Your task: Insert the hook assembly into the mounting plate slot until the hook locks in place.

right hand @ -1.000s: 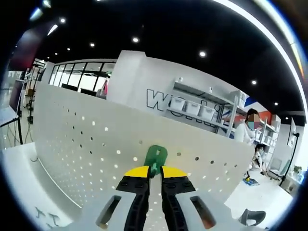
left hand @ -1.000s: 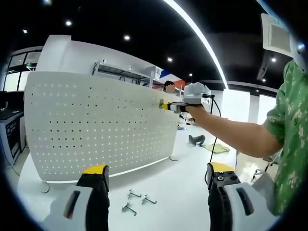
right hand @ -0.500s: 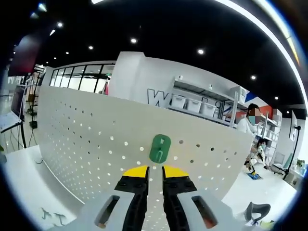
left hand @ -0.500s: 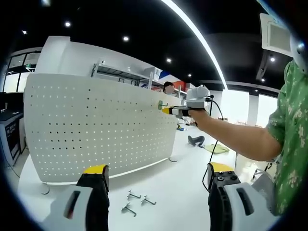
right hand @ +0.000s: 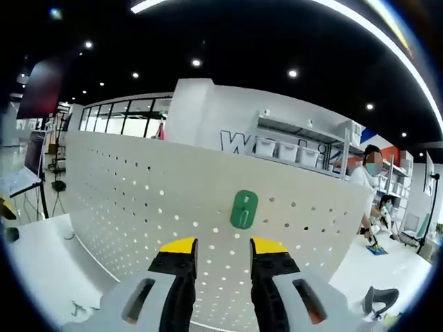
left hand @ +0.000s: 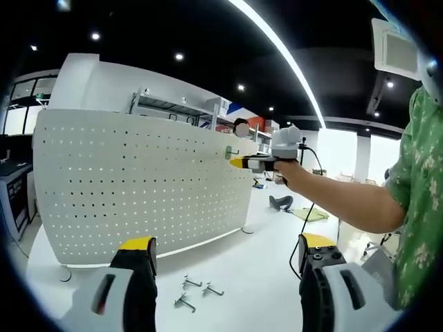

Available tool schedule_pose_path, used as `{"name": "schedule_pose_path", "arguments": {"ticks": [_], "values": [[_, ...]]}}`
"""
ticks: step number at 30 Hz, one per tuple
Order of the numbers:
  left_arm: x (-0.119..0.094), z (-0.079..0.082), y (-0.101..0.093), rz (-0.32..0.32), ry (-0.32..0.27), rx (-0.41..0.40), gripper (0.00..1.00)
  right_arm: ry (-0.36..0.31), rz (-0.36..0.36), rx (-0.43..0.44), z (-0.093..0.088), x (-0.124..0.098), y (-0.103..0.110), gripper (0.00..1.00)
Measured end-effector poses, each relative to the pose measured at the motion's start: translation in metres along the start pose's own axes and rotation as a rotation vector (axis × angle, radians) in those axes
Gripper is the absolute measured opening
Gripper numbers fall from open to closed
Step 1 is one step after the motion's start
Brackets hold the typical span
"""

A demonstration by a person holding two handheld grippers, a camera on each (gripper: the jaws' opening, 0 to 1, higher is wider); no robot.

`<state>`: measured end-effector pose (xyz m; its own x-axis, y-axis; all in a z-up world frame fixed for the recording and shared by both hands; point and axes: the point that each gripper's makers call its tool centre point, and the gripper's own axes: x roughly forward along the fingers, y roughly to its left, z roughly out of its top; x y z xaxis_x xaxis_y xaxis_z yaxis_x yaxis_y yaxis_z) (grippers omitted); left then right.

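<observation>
Green hook assembly (right hand: 243, 209) sits on the white pegboard mounting plate (right hand: 131, 200), centre of the right gripper view, just above my right gripper (right hand: 221, 250). Its jaws stand apart w/ nothing between them, clear of the hook. In the left gripper view the hook shows as a small green tab near the board's upper right corner, w/ the right gripper's yellow tips just beside it, my forearm (left hand: 339, 200) reaching in from the right. My left gripper (left hand: 225, 250) hangs wide open and empty at frame bottom. Spare metal hooks (left hand: 196, 290) lie on the white table (left hand: 235, 270), lower centre, between its jaws.
</observation>
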<state>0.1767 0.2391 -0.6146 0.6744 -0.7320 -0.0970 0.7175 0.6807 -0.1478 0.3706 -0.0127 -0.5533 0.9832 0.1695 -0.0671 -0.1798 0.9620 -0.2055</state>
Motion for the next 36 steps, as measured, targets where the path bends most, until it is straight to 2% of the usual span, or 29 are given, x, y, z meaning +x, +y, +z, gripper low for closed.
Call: {"name": "schedule_pose_path", "arguments": {"ticks": [3,7,10,17,23,36], "values": [[-0.001,0.000,0.000,0.001,0.000,0.001,0.87,-0.017,0.013,0.023,0.001,-0.003,0.003,0.40],[-0.001,0.001,0.000,0.001,0.000,0.004,0.87,-0.032,0.046,0.042,0.001,-0.008,0.011,0.44],[-0.002,0.001,-0.003,-0.001,-0.001,0.007,0.87,-0.050,0.066,0.107,0.003,-0.011,0.015,0.50],[-0.002,0.002,-0.004,-0.004,-0.002,0.014,0.87,-0.032,0.098,0.129,-0.003,-0.019,0.022,0.69],[-0.003,0.003,-0.006,-0.006,-0.005,0.017,0.88,-0.021,0.122,0.137,-0.008,-0.031,0.030,0.71],[-0.005,-0.001,-0.010,-0.009,0.008,0.028,0.88,0.008,0.168,0.156,-0.024,-0.055,0.053,0.68]]}}
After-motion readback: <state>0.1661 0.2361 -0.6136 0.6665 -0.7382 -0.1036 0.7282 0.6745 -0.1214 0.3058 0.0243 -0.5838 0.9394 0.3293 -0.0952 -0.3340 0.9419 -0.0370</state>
